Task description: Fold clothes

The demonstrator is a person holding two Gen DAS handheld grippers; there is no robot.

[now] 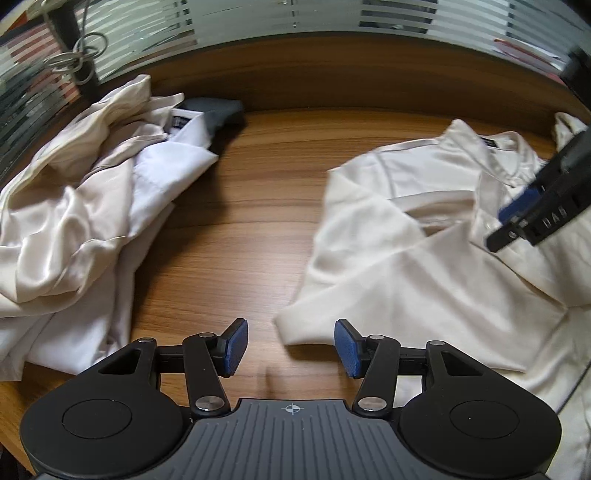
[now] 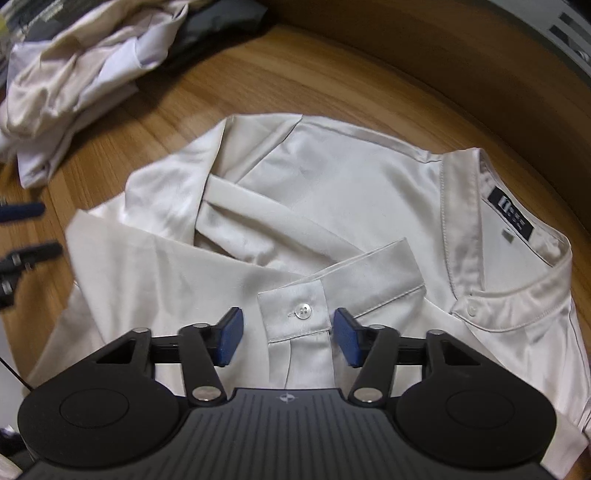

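A cream satin shirt (image 2: 332, 192) lies flat on the wooden table, collar at the right, one sleeve folded across its chest. It also shows at the right of the left wrist view (image 1: 417, 251). My right gripper (image 2: 286, 338) is open just above the sleeve's buttoned cuff (image 2: 295, 314), which lies between the jaws. My left gripper (image 1: 291, 347) is open and empty over bare wood, beside the shirt's left corner (image 1: 291, 328). The right gripper also shows in the left wrist view (image 1: 532, 214), over the shirt.
A heap of crumpled cream and white clothes (image 1: 74, 206) lies at the left of the table, with a dark grey garment (image 1: 218, 110) behind it. The heap shows at the upper left of the right wrist view (image 2: 81, 74). A frosted glass wall (image 1: 295, 18) stands behind the table.
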